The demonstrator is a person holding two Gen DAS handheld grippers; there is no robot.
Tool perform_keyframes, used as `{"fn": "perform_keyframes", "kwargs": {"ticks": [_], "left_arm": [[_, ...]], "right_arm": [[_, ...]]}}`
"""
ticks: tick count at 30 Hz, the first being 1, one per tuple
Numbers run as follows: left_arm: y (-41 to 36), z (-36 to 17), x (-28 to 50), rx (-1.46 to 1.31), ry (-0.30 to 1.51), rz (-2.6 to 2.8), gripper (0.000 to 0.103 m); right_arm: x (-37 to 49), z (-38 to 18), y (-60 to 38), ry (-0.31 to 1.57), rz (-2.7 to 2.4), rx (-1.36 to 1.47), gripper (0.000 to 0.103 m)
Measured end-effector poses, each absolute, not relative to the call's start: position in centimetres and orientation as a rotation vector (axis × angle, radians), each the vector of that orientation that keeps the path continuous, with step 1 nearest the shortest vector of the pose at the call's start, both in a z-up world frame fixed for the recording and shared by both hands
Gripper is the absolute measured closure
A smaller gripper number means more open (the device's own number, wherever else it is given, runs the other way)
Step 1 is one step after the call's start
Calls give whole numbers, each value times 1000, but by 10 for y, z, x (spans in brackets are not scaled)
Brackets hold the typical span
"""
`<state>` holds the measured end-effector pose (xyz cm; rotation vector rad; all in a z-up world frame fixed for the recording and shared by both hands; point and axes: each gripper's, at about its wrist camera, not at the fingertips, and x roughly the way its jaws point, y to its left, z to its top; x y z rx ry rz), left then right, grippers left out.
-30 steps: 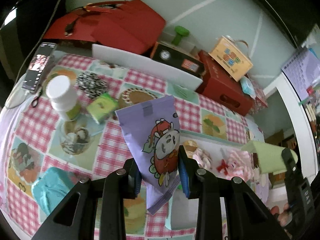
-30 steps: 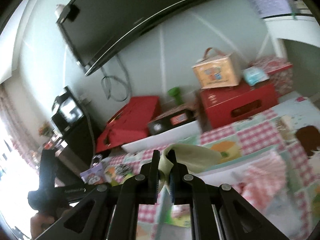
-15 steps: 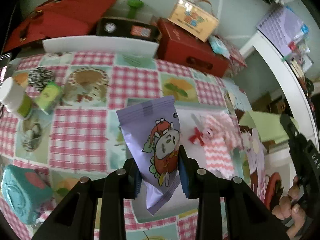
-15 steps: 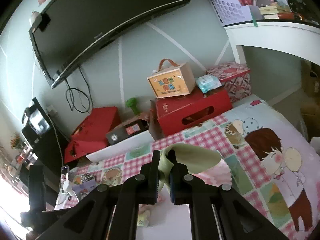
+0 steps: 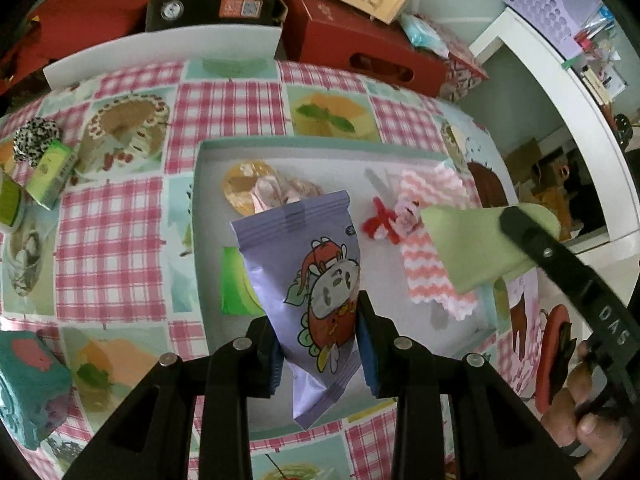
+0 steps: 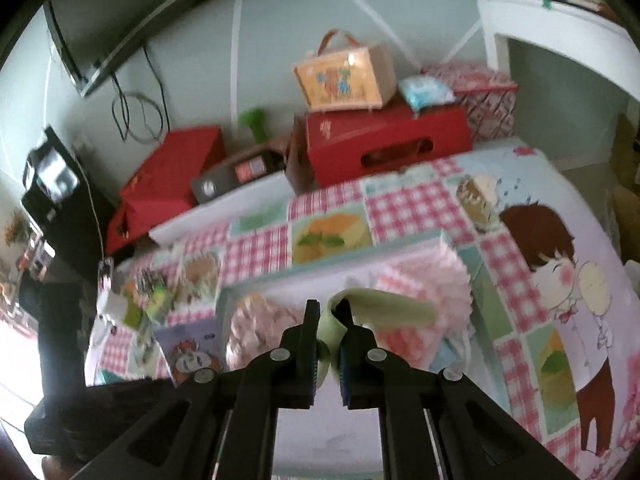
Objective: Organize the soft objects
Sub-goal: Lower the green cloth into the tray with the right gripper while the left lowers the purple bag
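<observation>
My left gripper (image 5: 318, 340) is shut on a purple snack packet (image 5: 308, 272) with a cartoon face and holds it above a shallow white tray (image 5: 198, 240). My right gripper (image 6: 330, 328) is shut on a folded pale green cloth (image 6: 384, 308), also above the tray (image 6: 320, 440); the cloth (image 5: 472, 244) shows at the right of the left wrist view. In the tray lie a pink zigzag cloth (image 5: 432, 248), a red bow (image 5: 380, 224), a wrapped pink sweet (image 5: 272, 192) and a green packet (image 5: 236, 284).
The tray sits on a pink checked tablecloth (image 5: 112, 240). At the left lie a green carton (image 5: 52, 172), a spotted hair tie (image 5: 34, 140) and a teal box (image 5: 28, 396). Red boxes (image 5: 360, 48) and a black box (image 5: 216, 10) stand behind the table.
Both grippers have moved over the tray with their loads still held. The left wrist view has swung right, away from the white bottle; the right view has tilted down towards the table.
</observation>
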<state>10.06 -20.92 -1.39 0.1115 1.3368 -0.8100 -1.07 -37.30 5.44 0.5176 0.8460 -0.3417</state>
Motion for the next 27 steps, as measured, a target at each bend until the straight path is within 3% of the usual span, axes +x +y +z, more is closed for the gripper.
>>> {"fn": "perform_keyframes", "kwargs": {"ticks": [19, 27], "left_arm": [[-224, -48, 89, 176, 1430, -793, 70], [-220, -51, 94, 171, 1441, -759, 59]], "right_arm": [[10, -14, -369, 1128, -377, 487, 91], [13, -16, -364, 1149, -393, 449, 91]]}}
